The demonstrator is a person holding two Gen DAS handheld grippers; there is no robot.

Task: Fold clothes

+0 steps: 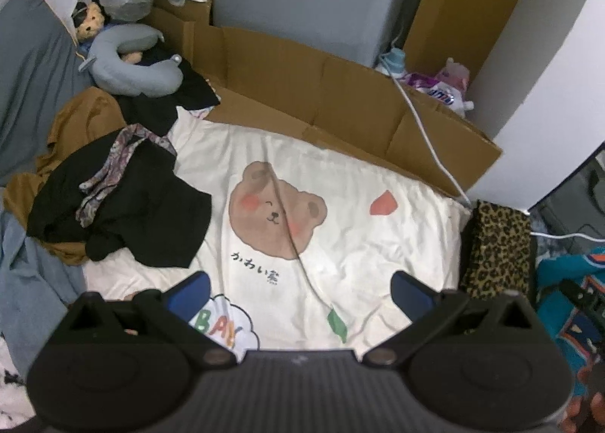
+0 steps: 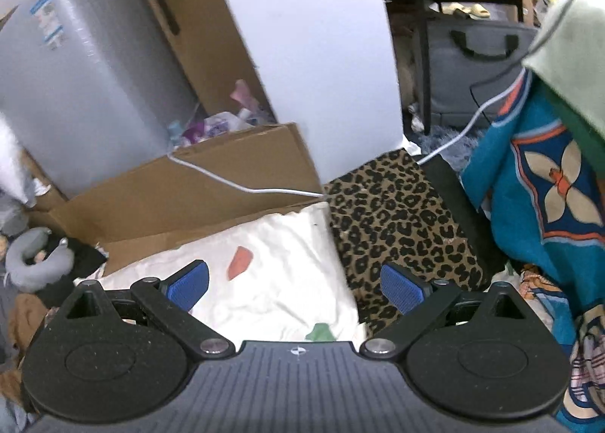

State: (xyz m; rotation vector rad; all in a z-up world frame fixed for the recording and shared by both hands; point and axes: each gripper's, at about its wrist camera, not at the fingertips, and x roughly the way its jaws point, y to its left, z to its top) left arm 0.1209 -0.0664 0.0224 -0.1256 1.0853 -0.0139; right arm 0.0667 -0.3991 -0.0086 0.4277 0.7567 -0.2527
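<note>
with both the left gripper (image 1: pixel 298 293) and right gripper (image 2: pixel 295 283) hanging spread and empty, we are facing a crumpled black garment (image 1: pixel 124 213) heaped at the left edge of the cream bear-print sheet (image 1: pixel 378 244), and a folded leopard-print cloth (image 2: pixel 397 217) at its right.

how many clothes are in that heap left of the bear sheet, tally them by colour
black garment: 1
mustard-brown garment: 1
purple patterned piece: 1
light blue garment: 1
total: 4 visible in the heap; more may be hidden underneath
Both the left gripper and the right gripper are open and hold nothing.
</note>
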